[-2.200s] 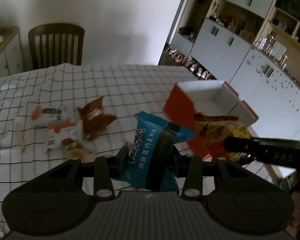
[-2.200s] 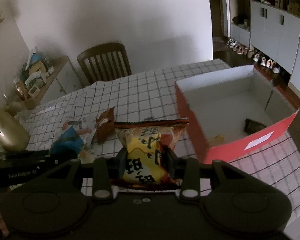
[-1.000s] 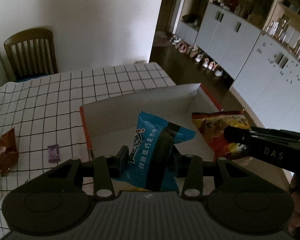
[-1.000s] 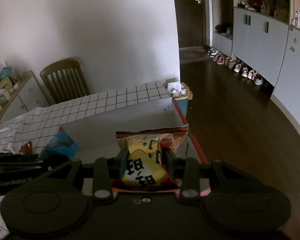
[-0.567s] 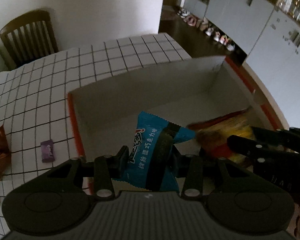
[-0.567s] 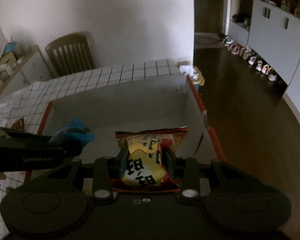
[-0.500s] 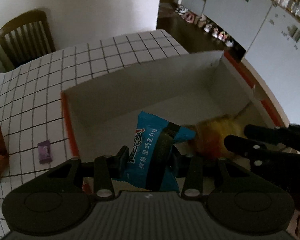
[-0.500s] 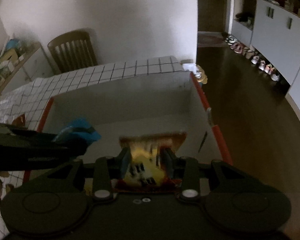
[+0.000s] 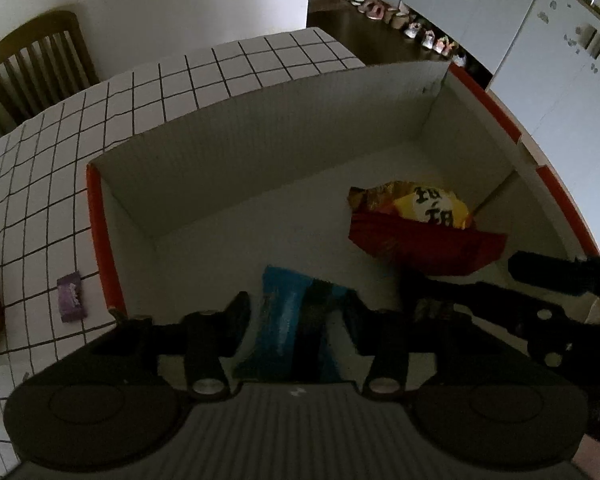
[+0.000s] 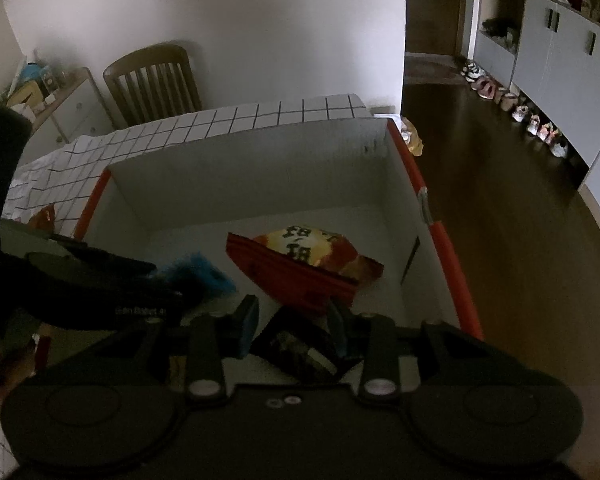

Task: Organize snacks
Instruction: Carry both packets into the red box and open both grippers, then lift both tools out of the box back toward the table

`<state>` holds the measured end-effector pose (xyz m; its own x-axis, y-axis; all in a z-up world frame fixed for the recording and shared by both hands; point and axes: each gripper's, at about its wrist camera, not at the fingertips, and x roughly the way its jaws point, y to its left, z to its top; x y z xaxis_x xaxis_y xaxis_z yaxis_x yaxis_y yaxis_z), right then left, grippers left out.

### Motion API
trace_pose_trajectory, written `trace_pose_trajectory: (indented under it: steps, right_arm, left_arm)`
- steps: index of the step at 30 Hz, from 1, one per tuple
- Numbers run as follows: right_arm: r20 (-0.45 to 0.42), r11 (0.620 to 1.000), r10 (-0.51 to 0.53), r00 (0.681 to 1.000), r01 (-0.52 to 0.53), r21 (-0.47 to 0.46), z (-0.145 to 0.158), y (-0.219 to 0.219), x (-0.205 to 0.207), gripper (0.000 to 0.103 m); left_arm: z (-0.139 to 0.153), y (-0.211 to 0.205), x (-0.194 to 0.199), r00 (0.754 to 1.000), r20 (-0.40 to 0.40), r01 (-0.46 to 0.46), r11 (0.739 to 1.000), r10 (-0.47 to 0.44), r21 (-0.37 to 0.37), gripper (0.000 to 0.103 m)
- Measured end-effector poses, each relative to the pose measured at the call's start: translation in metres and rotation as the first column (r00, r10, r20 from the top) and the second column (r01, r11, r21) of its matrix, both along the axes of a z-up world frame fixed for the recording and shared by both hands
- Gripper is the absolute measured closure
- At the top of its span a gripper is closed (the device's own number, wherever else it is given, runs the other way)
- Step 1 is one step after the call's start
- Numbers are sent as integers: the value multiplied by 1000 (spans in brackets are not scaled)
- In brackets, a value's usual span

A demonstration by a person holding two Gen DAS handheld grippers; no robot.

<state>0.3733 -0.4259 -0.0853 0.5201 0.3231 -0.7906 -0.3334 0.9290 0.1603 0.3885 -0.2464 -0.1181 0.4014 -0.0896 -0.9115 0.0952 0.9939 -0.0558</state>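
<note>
Left wrist view shows the blue snack packet [image 9: 288, 320], blurred, between the fingers of the left gripper [image 9: 296, 312]; the jaws have just been opening, and the pads stand apart from the packet, so they no longer press it. The packet is inside the white box with orange rim [image 9: 260, 148], low over its floor near the front. The yellow-and-red snack bag [image 9: 420, 220] lies on the box floor toward the right wall, apart from the blue packet. The right gripper [image 10: 292, 316] has its jaws partly open and empty: the yellow-and-red bag lies just ahead of its fingertips, not between the pads, and a dark small packet [image 10: 296, 344] lies on the floor below them.

Much of the box floor toward the far wall and the left wall is bare, and the walls stand upright on all sides. The box stands on a table with a white checked cloth [image 9: 140, 96], close to its right edge. On the cloth left of the box lies a small purple sweet [image 9: 72, 296]. Behind the table stands a wooden chair [image 10: 152, 80] against a white wall; to the right there is dark floor, a row of shoes [image 10: 516, 108] and grey cabinets [image 10: 560, 52].
</note>
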Motion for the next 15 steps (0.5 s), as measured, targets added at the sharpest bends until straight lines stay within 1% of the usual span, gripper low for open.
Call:
trace_pose_trajectory:
  steps: [1,4,7,15]
  right_arm:
    - [-2,1000,0,1000,0,3,0,-1,-1,65]
    - [0,1000,-2,1000,2,5,2,-4,-5,64]
    - [4,1000,-3,1000,3,13,7,-6,-10,62]
    - [36,1000,10,999,-11,25,25,-9,-28,53]
  left_arm:
    - [2,-1,-2,1000,10,4,1000,-4,0,39]
    - [10,-1,-7,999,35,22,1000,-22,0,39]
    - [20,2,-16,998,62,22,1000,-21,-15,39]
    - [48,11,-43,991,130,24,999,-18,-43,39]
